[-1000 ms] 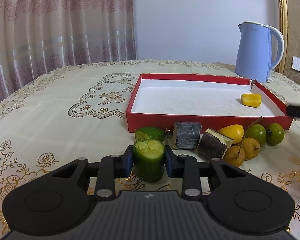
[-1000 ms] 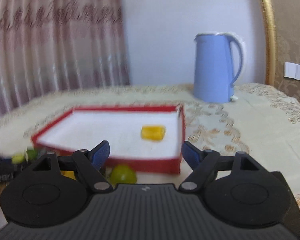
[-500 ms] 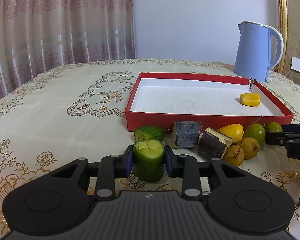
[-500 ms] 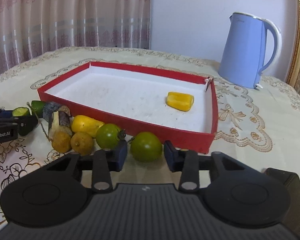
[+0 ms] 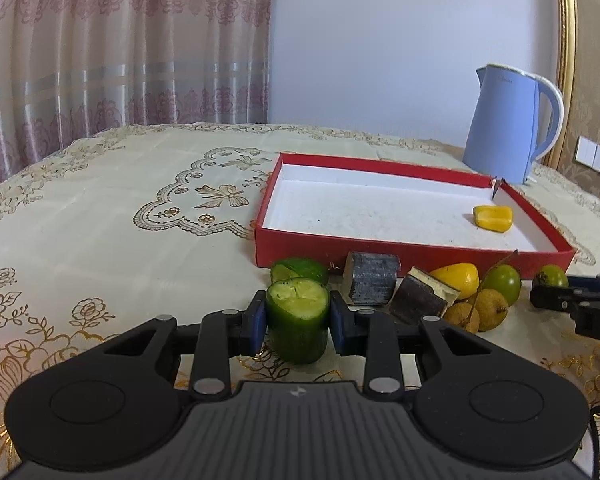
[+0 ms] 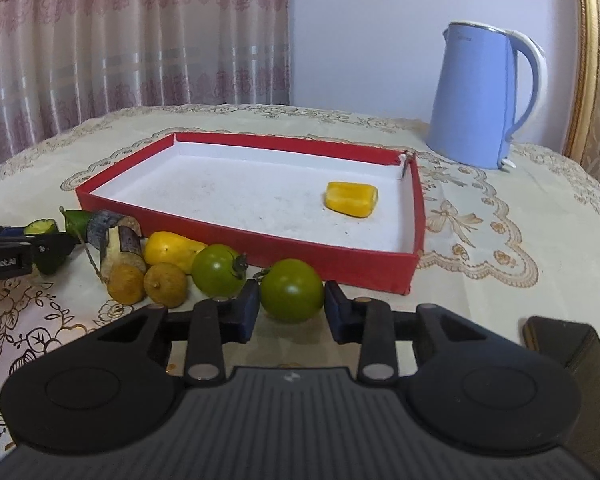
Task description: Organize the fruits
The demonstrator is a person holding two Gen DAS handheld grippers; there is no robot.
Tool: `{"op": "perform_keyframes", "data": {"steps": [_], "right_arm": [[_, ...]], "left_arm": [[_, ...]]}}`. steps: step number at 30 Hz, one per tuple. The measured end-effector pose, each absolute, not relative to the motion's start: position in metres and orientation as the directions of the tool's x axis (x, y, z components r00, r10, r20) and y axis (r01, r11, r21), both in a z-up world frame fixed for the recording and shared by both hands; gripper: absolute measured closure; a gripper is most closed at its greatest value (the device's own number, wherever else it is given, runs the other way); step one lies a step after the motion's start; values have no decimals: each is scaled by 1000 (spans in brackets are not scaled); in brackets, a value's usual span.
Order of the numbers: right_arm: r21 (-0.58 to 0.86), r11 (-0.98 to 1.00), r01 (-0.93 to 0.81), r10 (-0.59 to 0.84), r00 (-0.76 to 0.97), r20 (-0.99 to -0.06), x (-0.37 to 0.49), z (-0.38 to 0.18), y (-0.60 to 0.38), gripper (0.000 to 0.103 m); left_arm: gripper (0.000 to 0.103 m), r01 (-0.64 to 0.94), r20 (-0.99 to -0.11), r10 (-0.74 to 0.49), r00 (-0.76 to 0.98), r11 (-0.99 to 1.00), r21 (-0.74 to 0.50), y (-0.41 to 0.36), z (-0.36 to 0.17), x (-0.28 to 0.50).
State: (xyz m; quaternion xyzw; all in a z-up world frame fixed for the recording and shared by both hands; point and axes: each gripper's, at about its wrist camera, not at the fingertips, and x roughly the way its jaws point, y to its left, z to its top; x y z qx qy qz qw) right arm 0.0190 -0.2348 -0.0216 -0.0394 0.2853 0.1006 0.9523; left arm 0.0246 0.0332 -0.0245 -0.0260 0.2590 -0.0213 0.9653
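1. Left gripper [image 5: 298,322], lower centre, clamps the cucumber piece [image 5: 297,320] upright.
2. Right gripper [image 6: 291,309] brackets the green tomato [image 6: 291,290], lower centre; contact unclear.
3. Risk: round tomato may roll from off-centre pads.

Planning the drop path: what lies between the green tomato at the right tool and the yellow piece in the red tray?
Right wrist view: only the red tray's near wall and bare white floor separate the green tomato from the yellow piece.

Glossy smooth tomato [image 6: 291,296]; rough matt longans [image 6: 166,283]; matt cardboard-looking red tray [image 6: 247,242]; glossy plastic-looking kettle [image 6: 485,95]; embroidered cloth tablecloth [image 5: 100,216]; matt black gripper [image 6: 291,312].
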Motion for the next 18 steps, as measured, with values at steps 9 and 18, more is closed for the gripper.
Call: {"op": "perform_keyframes", "data": {"steps": [9, 18], "right_arm": [[79, 964, -255, 258, 817, -516, 10, -19, -248, 70], [111, 954, -279, 296, 815, -499, 8, -18, -251, 70]], "left_arm": [[72, 40, -445, -46, 894, 999, -25, 38, 24, 56], [72, 130, -551, -80, 831, 990, 51, -5, 38, 180]]}}
